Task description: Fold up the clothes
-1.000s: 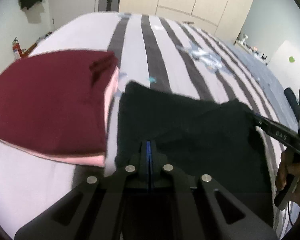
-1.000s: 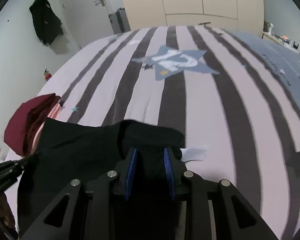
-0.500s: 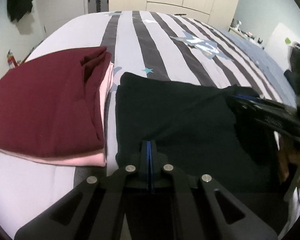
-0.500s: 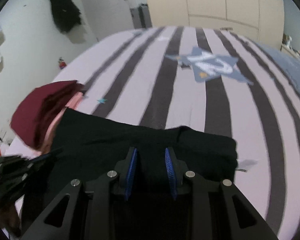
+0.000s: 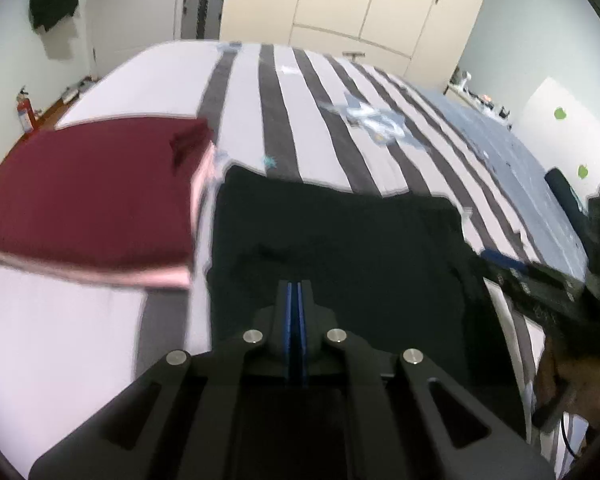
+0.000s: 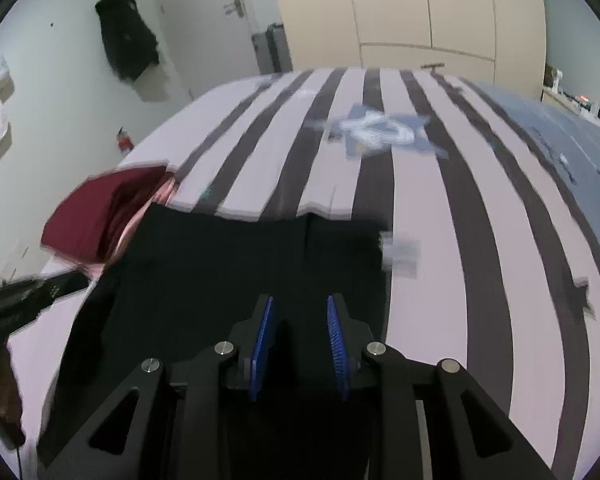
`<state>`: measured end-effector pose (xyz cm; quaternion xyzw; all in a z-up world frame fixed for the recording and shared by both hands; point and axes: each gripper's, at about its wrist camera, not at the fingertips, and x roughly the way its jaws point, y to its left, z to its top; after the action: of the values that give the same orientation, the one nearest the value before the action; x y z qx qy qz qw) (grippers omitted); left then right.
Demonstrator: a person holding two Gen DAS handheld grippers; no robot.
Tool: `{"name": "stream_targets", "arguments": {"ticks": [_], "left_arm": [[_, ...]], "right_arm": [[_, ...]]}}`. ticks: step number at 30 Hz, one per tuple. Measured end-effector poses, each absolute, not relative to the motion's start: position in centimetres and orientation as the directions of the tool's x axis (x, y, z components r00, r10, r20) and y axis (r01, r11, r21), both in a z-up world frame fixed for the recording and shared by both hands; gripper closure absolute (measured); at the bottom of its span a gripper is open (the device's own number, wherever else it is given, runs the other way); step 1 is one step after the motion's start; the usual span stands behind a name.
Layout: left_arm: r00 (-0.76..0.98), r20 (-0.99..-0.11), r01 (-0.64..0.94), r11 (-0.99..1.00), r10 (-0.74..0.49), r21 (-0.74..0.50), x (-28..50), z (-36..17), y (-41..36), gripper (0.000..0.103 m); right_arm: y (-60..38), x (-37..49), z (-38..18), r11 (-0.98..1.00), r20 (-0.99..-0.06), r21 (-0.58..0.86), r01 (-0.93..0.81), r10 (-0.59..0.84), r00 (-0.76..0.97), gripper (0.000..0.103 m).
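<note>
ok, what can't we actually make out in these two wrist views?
- Left wrist view: whether the left gripper pinches the black garment; its shut jaws hide the cloth edge.
- Right wrist view: whether the right gripper grips cloth; black on black between its parted jaws.
- Right wrist view: the star print on the striped bedspread, motion-blurred.
- Left wrist view: the pink layer under the maroon garment, mostly covered.

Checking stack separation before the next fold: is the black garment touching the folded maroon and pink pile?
Cannot tell. In the left wrist view the black garment lies close beside the maroon and pink pile, but blur hides whether their edges meet.
</note>
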<state>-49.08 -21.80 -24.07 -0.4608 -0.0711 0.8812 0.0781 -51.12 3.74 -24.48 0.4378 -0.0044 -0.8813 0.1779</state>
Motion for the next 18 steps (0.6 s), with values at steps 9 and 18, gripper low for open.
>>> {"name": "stream_targets", "arguments": {"ticks": [9, 18], "left_arm": [[-0.532, -0.827, -0.019, -0.978, 0.184, -0.206, -44.1, -27.1, -21.8, 0.101], [-0.552, -0.82, -0.019, -0.986, 0.15, -0.168, -37.8, -27.7, -24.1, 0.101]], "right_arm": [[5.1, -40.7, -27.8, -0.949, -0.812, 0.171, 0.266, -0.288, -0.508, 0.078], [5.7, -34.9, -27.8, -0.961, -0.805, 0.176, 0.215, -0.266, -0.53, 0.078]]}}
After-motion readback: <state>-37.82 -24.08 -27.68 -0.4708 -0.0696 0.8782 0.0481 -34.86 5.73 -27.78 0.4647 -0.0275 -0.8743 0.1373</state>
